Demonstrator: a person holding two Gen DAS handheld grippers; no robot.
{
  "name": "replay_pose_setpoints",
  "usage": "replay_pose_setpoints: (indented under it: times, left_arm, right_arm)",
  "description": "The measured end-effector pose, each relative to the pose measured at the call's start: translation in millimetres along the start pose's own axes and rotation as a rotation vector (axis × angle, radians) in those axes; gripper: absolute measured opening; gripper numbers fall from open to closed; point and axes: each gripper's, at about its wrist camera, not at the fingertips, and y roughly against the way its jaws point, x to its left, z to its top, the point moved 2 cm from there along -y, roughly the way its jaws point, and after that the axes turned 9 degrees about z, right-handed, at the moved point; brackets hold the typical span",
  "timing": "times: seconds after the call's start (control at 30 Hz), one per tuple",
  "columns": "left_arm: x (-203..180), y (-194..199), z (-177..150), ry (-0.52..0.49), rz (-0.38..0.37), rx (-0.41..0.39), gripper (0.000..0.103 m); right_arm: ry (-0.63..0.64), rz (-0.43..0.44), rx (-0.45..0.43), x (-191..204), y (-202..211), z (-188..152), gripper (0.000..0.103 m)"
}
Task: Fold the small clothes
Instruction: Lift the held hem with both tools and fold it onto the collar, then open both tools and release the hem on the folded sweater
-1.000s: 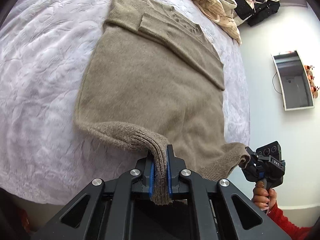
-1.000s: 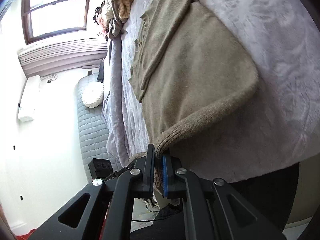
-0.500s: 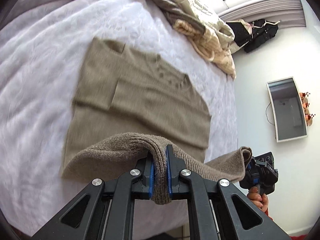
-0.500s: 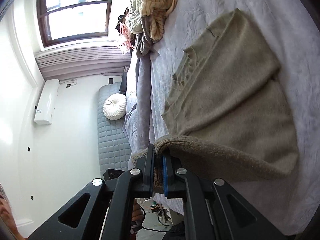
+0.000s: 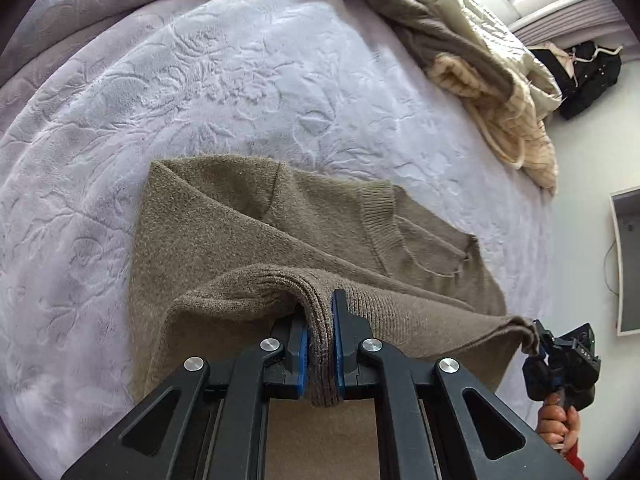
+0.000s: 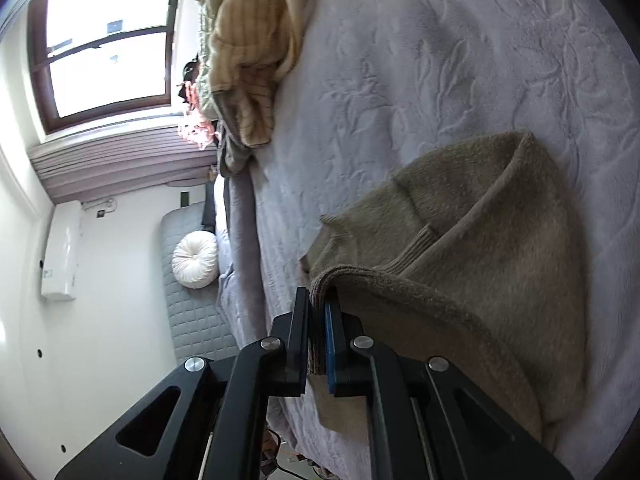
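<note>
Sweater (image 5: pixel 248 236) hem between both fingers (image 5: pixel 340 344)

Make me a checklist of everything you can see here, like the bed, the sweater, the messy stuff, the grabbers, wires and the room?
Surface: bed under a pale embossed blanket.
Job's things: brown sweater, its ribbed hem lifted and carried over the flat part, sleeve folded across.
Clutter: heap of clothes at the far end.
Grippers: left gripper shut on the hem; right gripper shut on the hem's other corner.
Cables: a wire on the wall; another on the floor.
Surroundings: window, round cushion, white wall unit.
</note>
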Motion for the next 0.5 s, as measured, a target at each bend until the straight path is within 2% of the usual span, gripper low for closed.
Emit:
replay_pose_setpoints:
  times: [0.13,0.3,0.33,0.4,0.43,0.47,0.5]
  left_arm:
    - [-2,-18,7,-0.001,0.045,0.015,0.011]
    - [-6,-8,12,0.028,0.1,0.057,0.012]
    - [-9,0,13,0.015,0.122,0.038,0.012]
    - [-14,22,14,-0.015,0.166,-0.027,0.012]
    - [-15,33,13,-0.027,0.192,-0.066,0.023]
    - [-16,42,13,-0.038,0.218,-0.101,0.04]
    - [-16,50,13,-0.042,0.237,-0.13,0.079]
  right_arm:
    - [-0.041,-0.029,-0.01,-16,-11,13,0.007]
    - [-0.015,-0.091,-0.023,-9,-6,20,0.013]
    - [0.004,-0.106,-0.02,-2,-4,21,0.02]
    - [0.066,-0.143,-0.006,14,0,21,0.043]
    - [0.104,-0.159,0.0,22,4,20,0.053]
    - [0.147,-0.179,0.002,31,6,19,0.053]
    - [0.19,-0.203,0.003,40,8,17,0.053]
